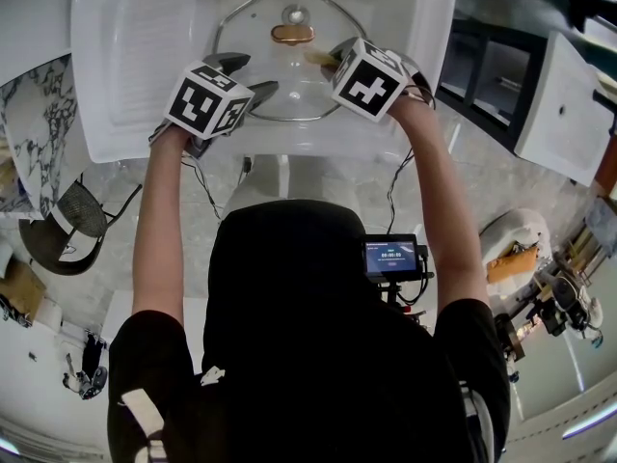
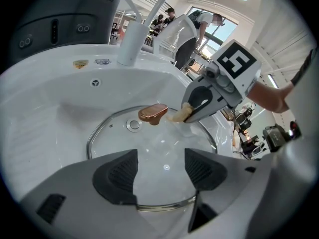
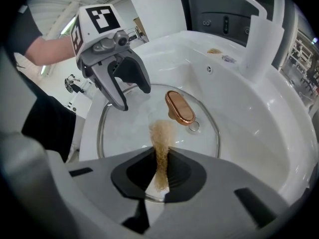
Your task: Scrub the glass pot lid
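Note:
The glass pot lid point(image 1: 289, 61) lies flat in the white sink basin point(image 1: 405, 8), its copper handle point(image 1: 292, 34) near the middle. My right gripper point(image 1: 326, 56) is shut on a thin tan scrub sponge point(image 3: 160, 153), whose tip rests on the glass beside the handle point(image 3: 179, 107). The same sponge point(image 2: 180, 114) shows in the left gripper view, next to the handle point(image 2: 153, 113). My left gripper point(image 2: 162, 171) is open with nothing between its pads and hovers over the lid's near rim point(image 2: 164, 205). Seen from the right gripper view, the left gripper point(image 3: 130, 96) stands with its jaws spread above the lid point(image 3: 204, 133).
A white faucet point(image 3: 259, 39) rises at the sink's far side. The ribbed draining board point(image 1: 145, 46) lies left of the basin. A chair point(image 1: 67, 225) stands at the left and a white cabinet point(image 1: 569, 104) at the right. People point(image 2: 187, 31) stand far behind the sink.

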The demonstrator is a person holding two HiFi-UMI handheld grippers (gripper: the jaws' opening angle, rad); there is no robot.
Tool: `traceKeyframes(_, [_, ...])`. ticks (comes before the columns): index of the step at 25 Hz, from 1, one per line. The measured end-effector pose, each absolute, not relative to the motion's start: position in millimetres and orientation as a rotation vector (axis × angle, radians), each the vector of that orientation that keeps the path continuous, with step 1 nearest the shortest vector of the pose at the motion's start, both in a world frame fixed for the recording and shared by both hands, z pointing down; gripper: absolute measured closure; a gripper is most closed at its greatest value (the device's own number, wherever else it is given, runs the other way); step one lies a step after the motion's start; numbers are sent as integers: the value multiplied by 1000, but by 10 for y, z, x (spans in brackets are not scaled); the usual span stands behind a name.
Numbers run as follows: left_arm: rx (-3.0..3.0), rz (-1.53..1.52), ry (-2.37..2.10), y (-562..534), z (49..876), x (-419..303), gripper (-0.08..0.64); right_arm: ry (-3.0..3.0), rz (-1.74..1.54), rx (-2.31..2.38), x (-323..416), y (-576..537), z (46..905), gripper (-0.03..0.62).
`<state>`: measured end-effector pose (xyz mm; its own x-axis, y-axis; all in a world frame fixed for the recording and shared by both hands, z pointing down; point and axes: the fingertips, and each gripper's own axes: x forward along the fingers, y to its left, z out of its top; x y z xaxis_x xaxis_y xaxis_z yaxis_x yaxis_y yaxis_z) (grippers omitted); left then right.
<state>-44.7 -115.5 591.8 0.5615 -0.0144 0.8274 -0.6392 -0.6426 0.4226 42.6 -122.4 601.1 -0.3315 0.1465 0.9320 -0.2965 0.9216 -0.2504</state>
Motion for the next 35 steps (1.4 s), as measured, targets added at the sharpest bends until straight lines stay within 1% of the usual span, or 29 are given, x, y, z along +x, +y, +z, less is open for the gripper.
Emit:
traceKeyframes(18, [2060,1069,-525,-1170,5917,-440,281,-1952,502,24,36,-1001,5846,575])
traceKeyframes(35, [2057,1057,-535,-1185,5917,-451,296,-1963,518,43,94,-1051,5866,575])
